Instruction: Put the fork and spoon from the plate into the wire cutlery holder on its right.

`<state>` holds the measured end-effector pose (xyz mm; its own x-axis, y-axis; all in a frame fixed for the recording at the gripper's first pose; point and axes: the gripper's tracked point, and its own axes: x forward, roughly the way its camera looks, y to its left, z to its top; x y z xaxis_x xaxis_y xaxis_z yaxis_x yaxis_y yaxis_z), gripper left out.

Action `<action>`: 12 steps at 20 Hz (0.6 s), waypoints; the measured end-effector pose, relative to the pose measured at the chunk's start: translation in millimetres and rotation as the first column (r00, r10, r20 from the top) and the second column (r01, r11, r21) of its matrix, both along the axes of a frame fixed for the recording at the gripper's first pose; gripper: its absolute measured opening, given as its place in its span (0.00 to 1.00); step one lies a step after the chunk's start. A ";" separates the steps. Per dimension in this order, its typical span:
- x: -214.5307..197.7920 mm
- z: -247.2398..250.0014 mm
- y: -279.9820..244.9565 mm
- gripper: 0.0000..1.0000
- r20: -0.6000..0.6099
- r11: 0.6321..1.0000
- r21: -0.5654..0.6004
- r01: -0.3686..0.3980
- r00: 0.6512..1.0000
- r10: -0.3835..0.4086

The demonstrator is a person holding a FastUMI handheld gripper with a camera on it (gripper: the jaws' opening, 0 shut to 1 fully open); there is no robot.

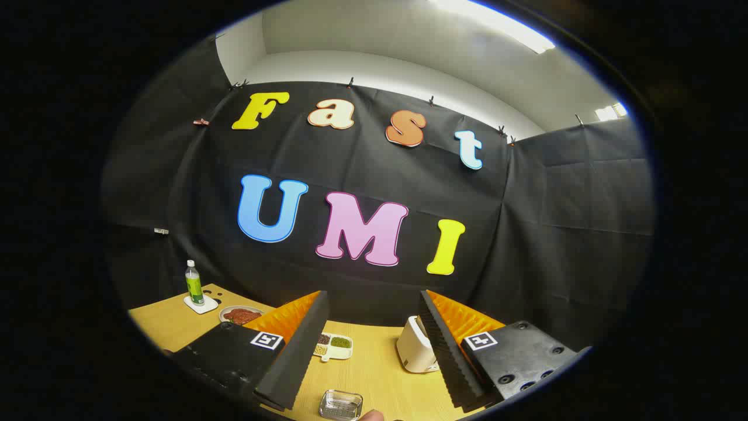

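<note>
Hovering gripper (370, 351) held high over table (374, 374), fingers spread, nothing grasped. Approach step judged not yet begun. Fork, spoon, holder not located; downward tilt needed next to find plate.

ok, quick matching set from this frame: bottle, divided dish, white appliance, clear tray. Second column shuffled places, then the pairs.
Things:
1. bottle
2. divided dish
3. white appliance
4. clear tray

Places:
A. beside the right finger
B. near end of the table, between the open fingers
C. on a white coaster, far left
D. mid-table, just past the left finger

Pairs: 1-C, 2-D, 3-A, 4-B
</note>
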<state>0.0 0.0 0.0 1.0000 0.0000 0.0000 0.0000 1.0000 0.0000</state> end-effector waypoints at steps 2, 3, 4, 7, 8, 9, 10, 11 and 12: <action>0.7 -1.4 2.6 0.96 -0.002 1.000 0.000 -0.008 1.000 0.008; 1.3 -3.1 -0.1 0.96 -0.005 1.000 -0.003 -0.003 1.000 0.003; 2.0 -1.6 0.6 0.96 -0.002 1.000 0.001 -0.005 1.000 0.005; 4.1 -1.9 5.0 0.96 -0.001 1.000 0.003 -0.019 1.000 0.019; 5.2 -1.9 5.4 0.96 -0.001 1.000 -0.001 -0.021 1.000 0.021; 6.0 -1.0 6.1 0.96 0.001 1.000 0.000 -0.025 1.000 0.025; 6.7 -1.3 8.2 0.96 0.001 1.000 0.000 -0.029 1.000 0.029; 7.4 -1.9 9.5 0.96 0.000 0.999 -0.002 -0.034 0.999 0.034; 8.4 -3.3 10.5 0.96 -0.004 0.999 -0.005 -0.037 0.999 0.037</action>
